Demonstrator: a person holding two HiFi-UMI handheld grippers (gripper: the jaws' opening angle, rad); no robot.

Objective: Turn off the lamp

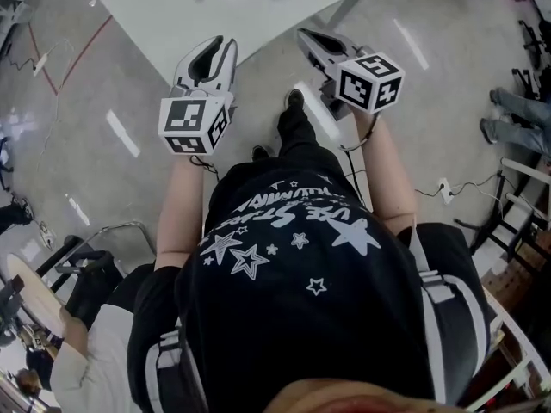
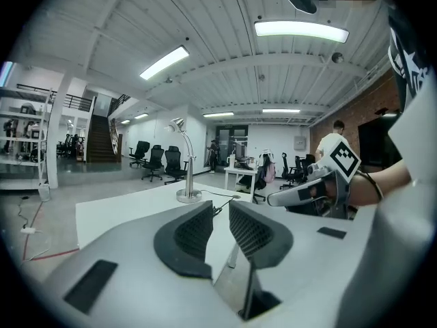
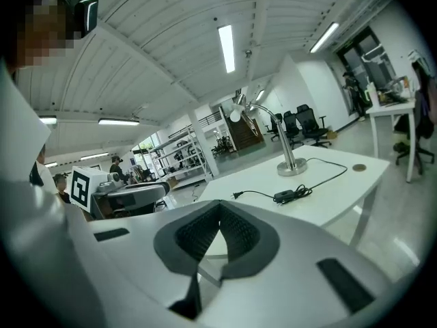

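White counter (image 1: 164,11). Silver lamp (image 3: 292,169) with black cord (image 3: 285,197). The left gripper (image 2: 220,212) and right gripper (image 3: 219,212) have pale grey-white bodies, and the pads (image 2: 193,234) are dark grey with a fine grid texture. White marker cubes (image 1: 194,120) carry black square patterns. Black shirt (image 1: 293,265) with white stars and lettering. Glossy grey floor (image 1: 103,144) with a red line (image 1: 86,48). Red-brown brick wall (image 2: 362,111).

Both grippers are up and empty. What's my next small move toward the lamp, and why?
Probably carry the right gripper forward to the switch on the cord of the lamp. It and the left gripper are short of the table, holding nothing, and the switch lies untouched there.
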